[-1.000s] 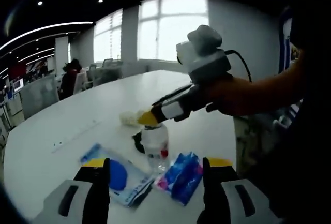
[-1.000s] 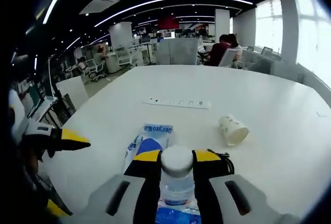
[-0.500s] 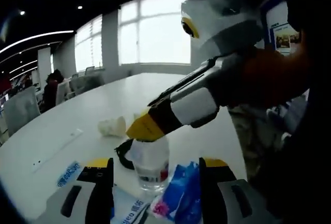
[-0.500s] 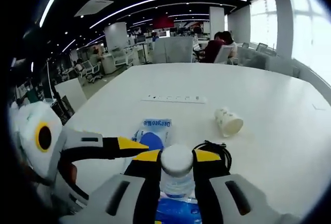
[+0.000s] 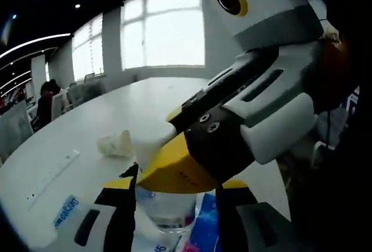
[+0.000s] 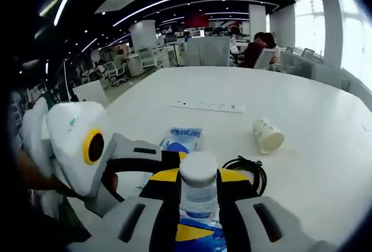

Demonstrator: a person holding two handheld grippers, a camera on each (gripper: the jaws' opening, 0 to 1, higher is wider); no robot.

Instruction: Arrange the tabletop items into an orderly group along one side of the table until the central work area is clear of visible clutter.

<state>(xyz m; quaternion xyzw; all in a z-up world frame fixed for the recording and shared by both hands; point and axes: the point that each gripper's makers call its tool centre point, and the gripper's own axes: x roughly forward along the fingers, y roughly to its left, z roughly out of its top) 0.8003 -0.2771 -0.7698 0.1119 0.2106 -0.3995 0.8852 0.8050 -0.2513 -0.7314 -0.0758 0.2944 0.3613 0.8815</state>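
Observation:
A clear water bottle (image 6: 199,191) with a white cap stands on the white table (image 6: 302,100), and my right gripper (image 6: 199,183) is shut on its neck. In the left gripper view the right gripper (image 5: 168,173) looms very close from the right, its yellow tip over the bottle (image 5: 168,214). My left gripper (image 5: 177,185) is open, with a jaw on each side of the bottle's body. In the right gripper view the left gripper (image 6: 133,159) reaches in from the left. A blue tissue pack (image 5: 204,234) lies beside the bottle.
A paper cup (image 6: 268,135) lies on its side to the right. A blue-and-white flat packet (image 6: 185,138) and a black coiled cable (image 6: 249,167) lie just beyond the bottle. A white power strip (image 6: 209,107) sits farther back. People sit at desks beyond the table.
My left gripper has closed in on the bottle and the right gripper, so the bottle now stands between its open jaws. The right gripper stays shut on the bottle.

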